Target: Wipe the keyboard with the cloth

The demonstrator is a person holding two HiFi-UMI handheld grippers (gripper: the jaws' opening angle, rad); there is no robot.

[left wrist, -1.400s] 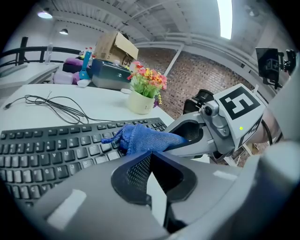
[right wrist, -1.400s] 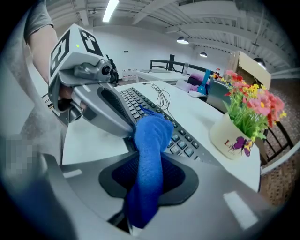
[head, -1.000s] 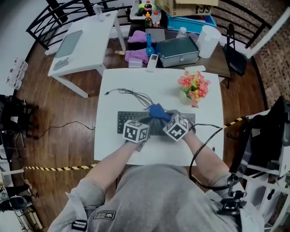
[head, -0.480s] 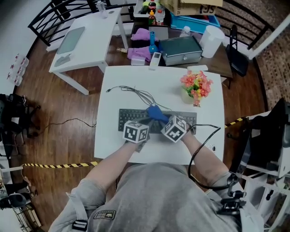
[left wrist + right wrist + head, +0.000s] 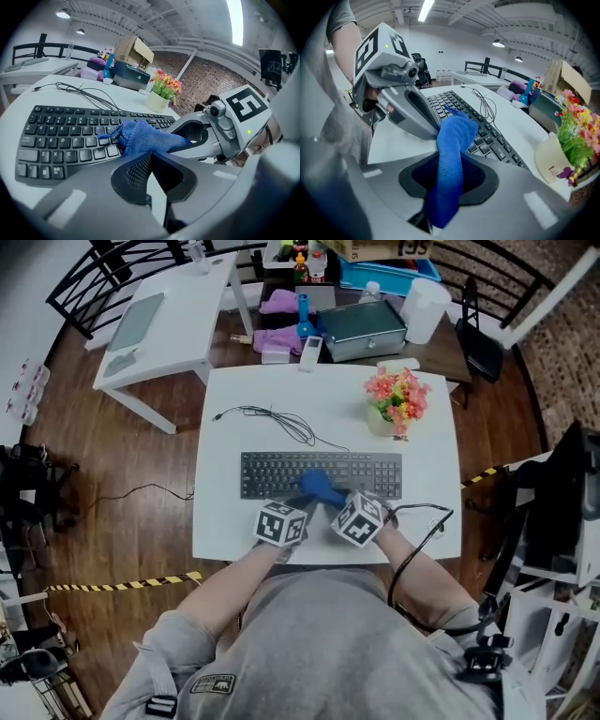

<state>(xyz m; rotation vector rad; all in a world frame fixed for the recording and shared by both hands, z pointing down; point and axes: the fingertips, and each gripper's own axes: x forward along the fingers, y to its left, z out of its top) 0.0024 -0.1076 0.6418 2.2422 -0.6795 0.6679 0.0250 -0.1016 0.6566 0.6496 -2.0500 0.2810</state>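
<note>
Cloth [image 5: 322, 487] lies bunched on keyboard [image 5: 272, 472] keys, clamped in right tool [image 5: 336, 502]; left tool [image 5: 149, 161] jaws together, empty. Risk: bunched fabric may snag keycaps or drag the unrestrained keyboard across the tabletop [image 5: 225, 531].

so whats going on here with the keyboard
A person works over a black keyboard on a white table. The right hand-held gripper is shut on a blue cloth whose free end lies on the keys. The left hand-held gripper sits close beside it, shut and empty.
</note>
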